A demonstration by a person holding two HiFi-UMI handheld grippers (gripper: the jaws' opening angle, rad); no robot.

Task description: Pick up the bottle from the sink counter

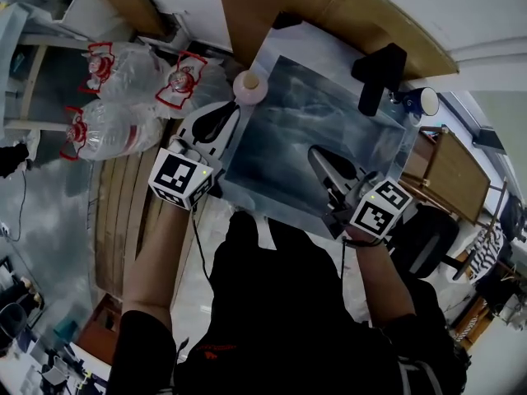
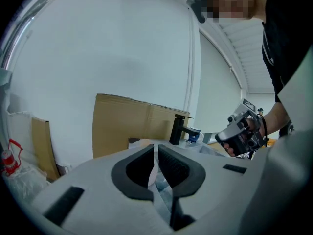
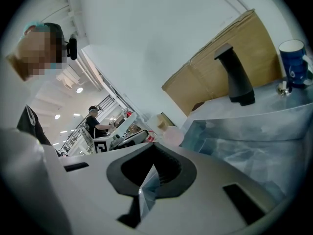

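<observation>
- The sink counter (image 1: pixel 262 56) is a pale slab with a deep basin (image 1: pixel 313 122) sunk into it. The basin walls are a glossy, mottled grey-blue.
- Behind the basin, brown cardboard sheets (image 1: pixel 346 6) lean against a plain white wall (image 2: pixel 98 48).
- At the basin's back right corner stands a black faucet (image 1: pixel 379 76), with a blue mug (image 1: pixel 424 99) just beside it, farther from the basin.
- Left of the basin, off the counter and lower down, lie three clear plastic jugs (image 1: pixel 123 126) with red handles, next to a run of wooden slats (image 1: pixel 123 212).
- The right gripper view looks past the basin's left side into a bright hall with ceiling lights, where a person (image 3: pixel 94 123) in a dark top stands far off.
- The bottle (image 1: pixel 247 87) sits on the counter at the basin's back left corner. It is small, with a round pink body and a tan cap.
- It stands upright. Its long axis is vertical and the cap points up, so the head view looks down on the cap ringed by the body.
- The left gripper (image 1: pixel 231 111) hangs over the basin's left rim. Its tips point at the bottle and are near it. Its two fingers are pressed together with nothing between them.
- The right gripper (image 1: pixel 317 153) is over the basin's front right part, well apart from the bottle. Its fingers also meet at the tips and pinch nothing.
- Both grippers are held by a person dressed in black, standing at the basin's front edge.
</observation>
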